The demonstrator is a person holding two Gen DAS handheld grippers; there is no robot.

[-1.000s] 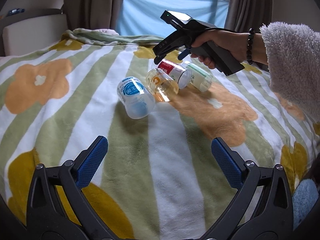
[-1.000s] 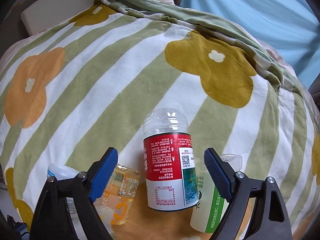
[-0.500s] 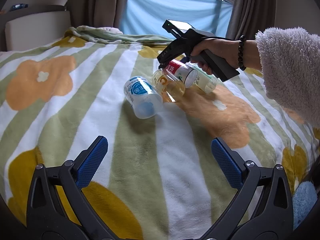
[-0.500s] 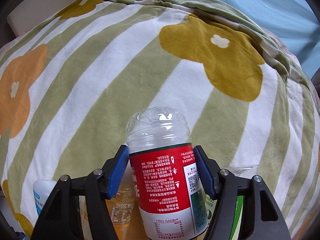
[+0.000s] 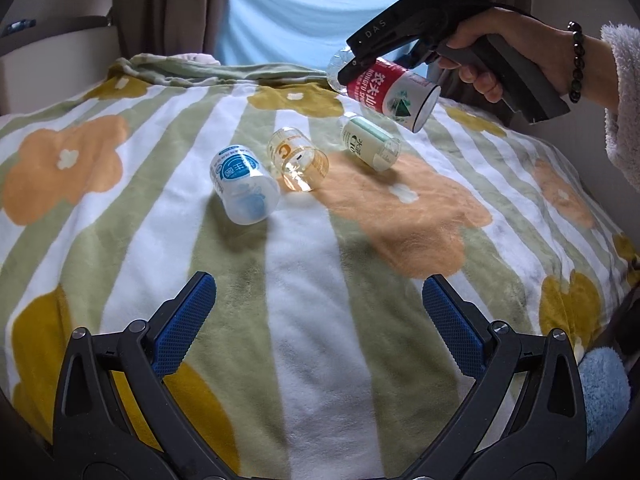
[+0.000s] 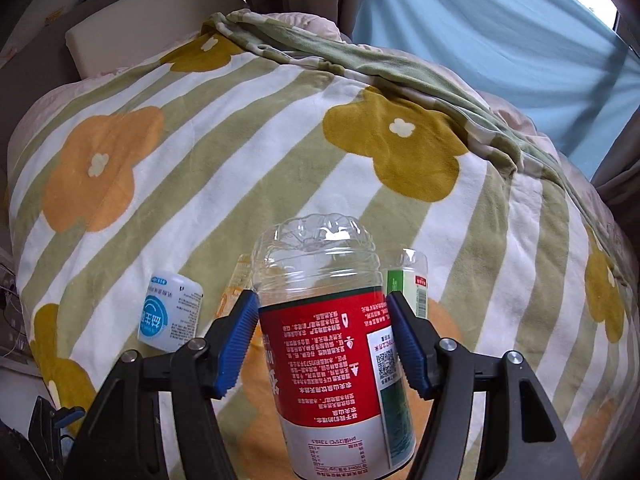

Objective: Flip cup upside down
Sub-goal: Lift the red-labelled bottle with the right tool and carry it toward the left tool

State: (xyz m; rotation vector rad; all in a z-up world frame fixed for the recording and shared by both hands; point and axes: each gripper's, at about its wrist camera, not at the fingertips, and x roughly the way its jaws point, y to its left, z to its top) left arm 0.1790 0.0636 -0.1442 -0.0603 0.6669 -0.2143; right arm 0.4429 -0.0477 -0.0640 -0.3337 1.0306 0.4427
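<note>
Above the blanket, nearest: left gripper (image 5: 319,312) hovers with its blue pads spread wide and nothing between them, over the green and white stripes of the flowered blanket (image 5: 304,280).
Blue-label cup: blue-label cup (image 5: 244,184) lies on its side on the blanket, beyond the left gripper, open mouth toward the camera.
Orange-print cup: orange-print cup (image 5: 298,160) lies on its side just right of the blue-label cup, close to it; whether they touch cannot be told.
Green-label cup: green-label cup (image 5: 370,142) lies on its side on the blanket, right of the orange-print cup and apart from it.
Red-label cup: red-label cup (image 5: 386,90) is lifted clear of the blanket, above and beyond the green-label cup, tilted with its open mouth toward the lower right.
Right gripper: right gripper (image 6: 324,338) pinches the red-label cup, one blue pad (image 6: 236,344) pressed on each side of the upper label band, clear ribbed base pointing forward past the fingertips.
Holding hand: right hand (image 5: 492,56) grips the handle, a dark bead bracelet (image 5: 576,62) on the wrist.
Far edge: curtains (image 5: 168,8) hang beyond the blanket.
</note>
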